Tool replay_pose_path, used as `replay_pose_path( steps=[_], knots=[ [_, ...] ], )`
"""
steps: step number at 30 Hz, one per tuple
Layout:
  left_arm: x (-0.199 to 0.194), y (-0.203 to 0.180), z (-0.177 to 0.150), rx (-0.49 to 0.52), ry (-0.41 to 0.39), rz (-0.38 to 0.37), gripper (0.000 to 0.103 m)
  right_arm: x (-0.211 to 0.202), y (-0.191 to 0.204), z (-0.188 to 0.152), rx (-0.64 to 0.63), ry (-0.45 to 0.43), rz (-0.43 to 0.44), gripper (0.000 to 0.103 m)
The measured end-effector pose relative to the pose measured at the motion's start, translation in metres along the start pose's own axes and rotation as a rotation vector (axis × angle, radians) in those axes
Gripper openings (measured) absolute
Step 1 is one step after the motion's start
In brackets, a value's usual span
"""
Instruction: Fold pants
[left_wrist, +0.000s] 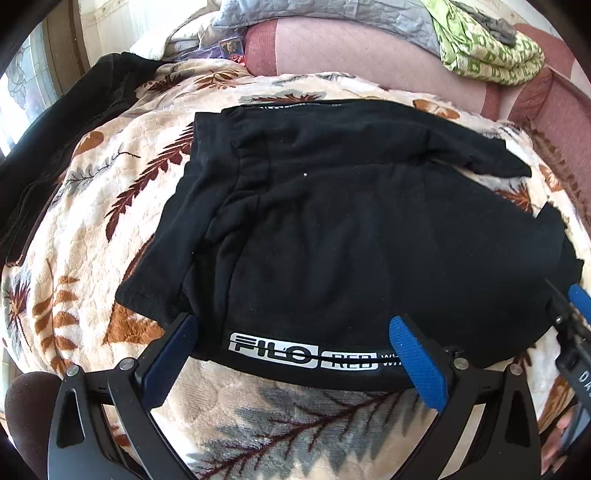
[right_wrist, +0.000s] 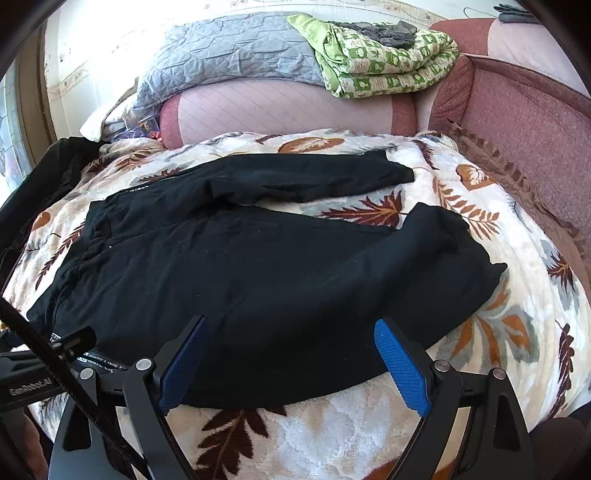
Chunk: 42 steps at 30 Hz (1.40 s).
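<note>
Black pants (left_wrist: 332, 229) lie spread on a leaf-patterned blanket (left_wrist: 110, 206), waistband to the left, a white FILO RED logo (left_wrist: 303, 354) on the near edge. My left gripper (left_wrist: 295, 354) is open, its blue pads either side of that logo edge, holding nothing. In the right wrist view the pants (right_wrist: 258, 273) lie with both legs to the right, the far leg (right_wrist: 314, 177) apart from the near one. My right gripper (right_wrist: 291, 354) is open over the near edge of the near leg. The right gripper also shows in the left wrist view (left_wrist: 576, 321).
A pink sofa back (right_wrist: 288, 107) runs behind the blanket (right_wrist: 517, 317), with a grey quilt (right_wrist: 229, 55) and a folded green quilt (right_wrist: 384, 62) on top. Another black garment (left_wrist: 62, 147) lies at the far left. A sofa arm (right_wrist: 524, 122) rises on the right.
</note>
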<state>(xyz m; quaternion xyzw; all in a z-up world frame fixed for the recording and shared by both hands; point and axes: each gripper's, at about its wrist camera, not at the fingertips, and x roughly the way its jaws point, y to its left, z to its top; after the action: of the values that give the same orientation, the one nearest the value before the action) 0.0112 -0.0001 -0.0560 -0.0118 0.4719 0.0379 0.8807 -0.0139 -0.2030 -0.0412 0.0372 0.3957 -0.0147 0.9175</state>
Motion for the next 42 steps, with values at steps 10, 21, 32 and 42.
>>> replay_pose_path(
  steps=[10,21,32,42],
  knots=[
    [0.004,0.003,-0.005,-0.026,-0.018,-0.009,0.103,0.003,-0.012,-0.001,0.034,0.016,-0.010,0.094],
    [-0.006,0.003,-0.012,0.027,-0.065,-0.055,0.101,-0.001,-0.017,-0.001,0.048,0.014,-0.011,0.094],
    [-0.039,0.046,0.024,-0.093,-0.104,-0.142,0.096,-0.003,-0.029,0.002,0.075,0.007,-0.038,0.094],
    [-0.079,0.073,0.051,0.027,-0.198,-0.021,0.096,-0.006,-0.047,0.024,0.070,-0.024,-0.088,0.094]
  ],
)
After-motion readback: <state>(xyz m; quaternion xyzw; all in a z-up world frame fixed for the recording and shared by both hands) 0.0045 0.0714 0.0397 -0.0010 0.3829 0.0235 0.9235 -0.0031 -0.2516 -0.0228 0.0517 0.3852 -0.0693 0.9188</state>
